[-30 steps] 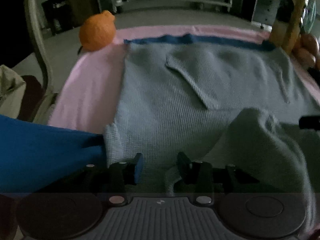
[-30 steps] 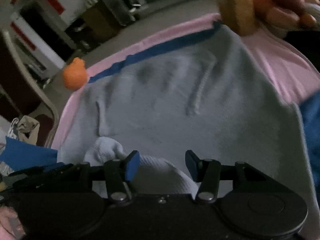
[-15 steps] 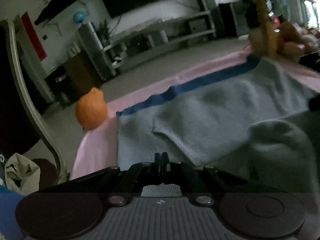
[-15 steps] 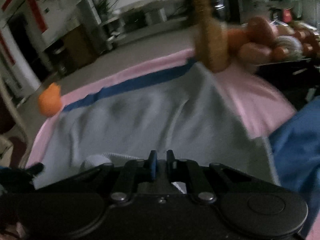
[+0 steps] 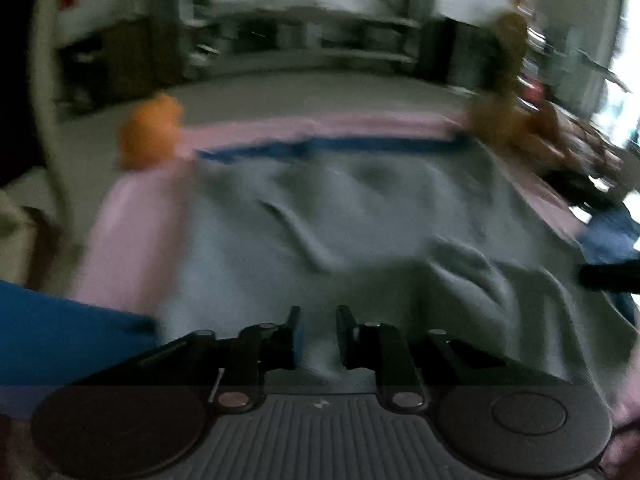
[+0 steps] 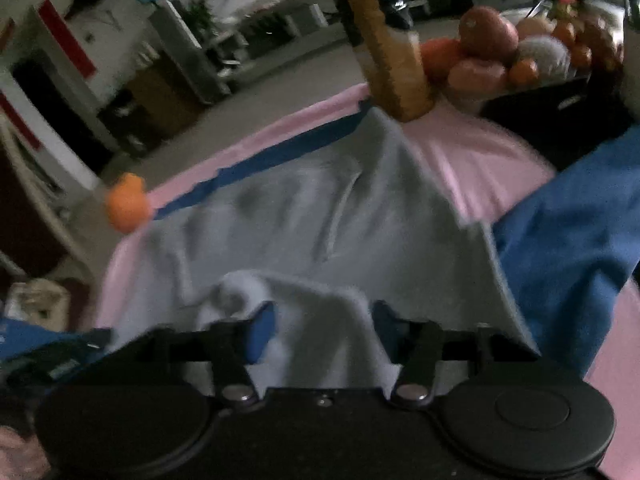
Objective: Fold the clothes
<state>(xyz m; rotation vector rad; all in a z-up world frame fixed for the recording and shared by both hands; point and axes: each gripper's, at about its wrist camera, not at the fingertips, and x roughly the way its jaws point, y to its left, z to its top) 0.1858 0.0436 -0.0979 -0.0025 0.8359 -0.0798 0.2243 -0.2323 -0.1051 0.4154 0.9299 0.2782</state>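
Observation:
A grey knit sweater (image 5: 360, 200) lies spread on a pink cloth (image 5: 132, 220), a blue band along its far edge. My left gripper (image 5: 318, 332) is at the sweater's near edge. Its jaws stand a narrow gap apart and are opening, with a fold of the knit pinched between them. In the right wrist view the sweater (image 6: 320, 208) bunches up at its near edge. My right gripper (image 6: 322, 332) stands wide there, the bunched knit lying between its blue fingers (image 6: 260, 332) without being pressed.
An orange plush toy (image 5: 150, 136) sits at the cloth's far left corner. A blue garment (image 6: 580, 220) lies right of the sweater and another blue piece (image 5: 60, 332) lies on the left. A fruit basket (image 6: 500, 48) and a tall yellow-brown object (image 6: 396, 52) stand at the far right.
Both grippers shut on the sweater's near edge, then parted again, the right one widely. Both views have lifted and tilted up, and the sweater now shows pulled wrinkles.

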